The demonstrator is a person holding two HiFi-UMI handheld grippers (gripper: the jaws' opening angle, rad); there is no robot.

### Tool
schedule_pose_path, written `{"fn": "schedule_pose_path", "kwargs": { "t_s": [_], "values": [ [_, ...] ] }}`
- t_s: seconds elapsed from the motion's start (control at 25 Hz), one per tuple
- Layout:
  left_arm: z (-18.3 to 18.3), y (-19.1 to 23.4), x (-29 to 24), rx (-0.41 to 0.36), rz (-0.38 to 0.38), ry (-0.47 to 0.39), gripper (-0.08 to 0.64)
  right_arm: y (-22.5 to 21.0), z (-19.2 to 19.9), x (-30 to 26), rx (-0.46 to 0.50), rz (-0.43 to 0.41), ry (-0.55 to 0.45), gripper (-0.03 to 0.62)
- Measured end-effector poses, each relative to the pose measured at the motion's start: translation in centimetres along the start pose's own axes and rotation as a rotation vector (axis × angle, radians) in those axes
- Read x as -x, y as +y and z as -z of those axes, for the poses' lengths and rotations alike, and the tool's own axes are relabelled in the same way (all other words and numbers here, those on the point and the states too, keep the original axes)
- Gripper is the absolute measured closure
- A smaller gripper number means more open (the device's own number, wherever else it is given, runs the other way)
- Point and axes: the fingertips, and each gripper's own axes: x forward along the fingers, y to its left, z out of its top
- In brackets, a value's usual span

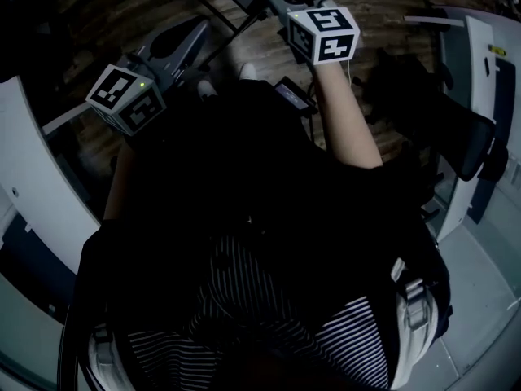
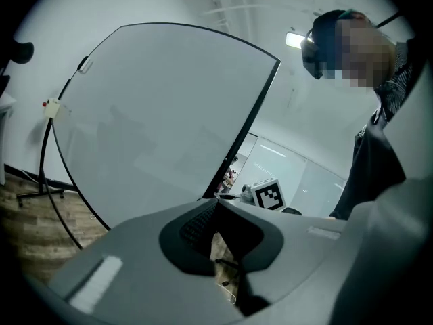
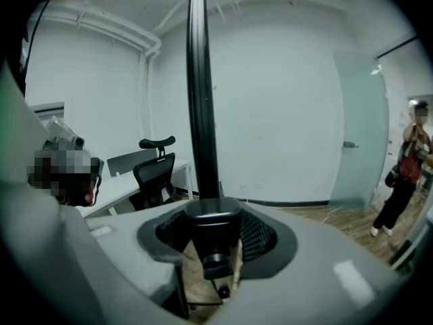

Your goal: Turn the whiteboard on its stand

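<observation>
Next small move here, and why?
Probably swing the whiteboard a little way round on its stand. The right gripper is clamped on the black upright bar, the left gripper seems to pinch the board's edge, and the face stands at an angle.

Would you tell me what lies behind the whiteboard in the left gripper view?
Past the whiteboard show white wall, a thin black stand on wooden floor and glass partitions. Whatever is directly behind the panel is covered.

An office: a headrest office chair (image 3: 154,170) pulled up to a white tabletop (image 3: 116,188), a standing whiteboard (image 2: 162,120) and a frosted glass door (image 3: 358,134).
</observation>
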Motion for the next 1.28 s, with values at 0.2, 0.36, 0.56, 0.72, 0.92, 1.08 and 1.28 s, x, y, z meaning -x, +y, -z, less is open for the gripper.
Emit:
{"fn": "schedule_pose_path", "kwargs": {
  "t_s": [0.2, 0.36, 0.56, 0.72, 0.92, 1.08, 1.28],
  "values": [
    [-0.7, -0.7, 0.2, -0.026, 0.015, -0.001, 0.555, 0.0, -0.8, -1.1, -0.003, 0.003, -0.014, 0.403],
    [-1.3, -0.7, 0.6, -0.024, -0.001, -0.003, 0.555, -0.1, -1.2, -1.8, -0.002, 0.002, -0.018, 0.403],
    [-1.6, -1.0, 0.3, -0.03, -0.01, -0.014, 0.555, -0.8, -1.4, -2.1, -0.001, -0.001, -0.021, 0.402],
    [-1.8, -1.3, 0.0, -0.027, -0.02, -0.019, 0.555, -2.1, -1.7, -2.0, -0.014, 0.005, -0.026, 0.402],
    [-1.9, -0.9, -0.9, -0.028, -0.036, -0.022, 0.555, -5.2, -2.2, -2.4, -0.039, 0.037, -0.043, 0.403],
    [-1.9, -1.1, -2.0, -0.02, -0.046, -0.016, 0.555, -7.5, -2.3, -2.4, -0.045, 0.042, -0.035, 0.402],
    [-2.0, -0.8, -3.4, -0.013, -0.054, -0.019, 0.555, -10.3, -2.6, -2.6, -0.046, 0.05, -0.043, 0.403]
  ]
}}
